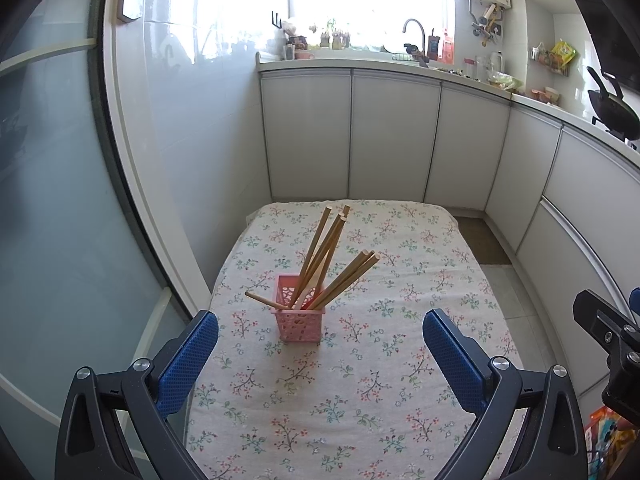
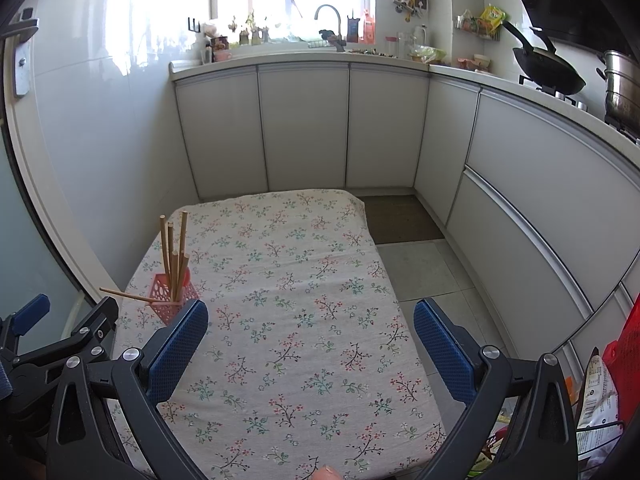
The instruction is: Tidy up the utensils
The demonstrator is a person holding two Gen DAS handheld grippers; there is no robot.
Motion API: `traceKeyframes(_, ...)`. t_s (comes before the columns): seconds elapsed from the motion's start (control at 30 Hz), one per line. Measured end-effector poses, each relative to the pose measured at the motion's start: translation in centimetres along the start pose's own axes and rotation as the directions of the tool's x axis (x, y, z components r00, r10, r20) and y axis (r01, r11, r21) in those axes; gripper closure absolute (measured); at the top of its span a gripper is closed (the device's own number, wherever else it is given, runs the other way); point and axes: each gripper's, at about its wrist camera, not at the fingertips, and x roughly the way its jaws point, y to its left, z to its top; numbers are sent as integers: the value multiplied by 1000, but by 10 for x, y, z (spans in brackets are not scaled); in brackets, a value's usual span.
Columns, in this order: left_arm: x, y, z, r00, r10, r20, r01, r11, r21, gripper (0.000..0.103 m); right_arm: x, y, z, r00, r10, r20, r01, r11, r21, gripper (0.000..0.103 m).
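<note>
A pink perforated holder (image 1: pixel 299 309) stands on the floral-cloth table (image 1: pixel 360 380), near its left side. Several wooden chopsticks (image 1: pixel 325 244) stick out of it, fanned up and to the right; one chopstick (image 1: pixel 260 299) lies across its rim pointing left. My left gripper (image 1: pixel 320 328) is open and empty, just in front of the holder. In the right wrist view the holder (image 2: pixel 173 298) and chopsticks (image 2: pixel 176 258) sit at the left, partly behind my left finger. My right gripper (image 2: pixel 310 320) is open and empty above the table (image 2: pixel 304 280) middle.
White kitchen cabinets (image 1: pixel 392 136) wrap around behind and to the right of the table. A glass door (image 1: pixel 60 200) is on the left. A wok (image 2: pixel 546 68) and a steel pot (image 2: pixel 622 88) sit on the right counter. Bags (image 2: pixel 604 384) lie at the lower right.
</note>
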Motion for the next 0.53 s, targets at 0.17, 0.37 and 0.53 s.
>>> traceKeyframes(0.17,0,0,0,1000,0,0,0,1000,0,0,0,0,0,1000,0,0,0,1000,-1,0)
traceKeyframes(0.37,0,0,0,1000,-2,-1,2,1000,-1,0,0,1,0,1000,0,1,0,1000,-1,0)
traceKeyframes(0.53,0,0,0,1000,-6,-5,6,1000,-6,0,0,1,0,1000,1,1,-1,1000,0,0)
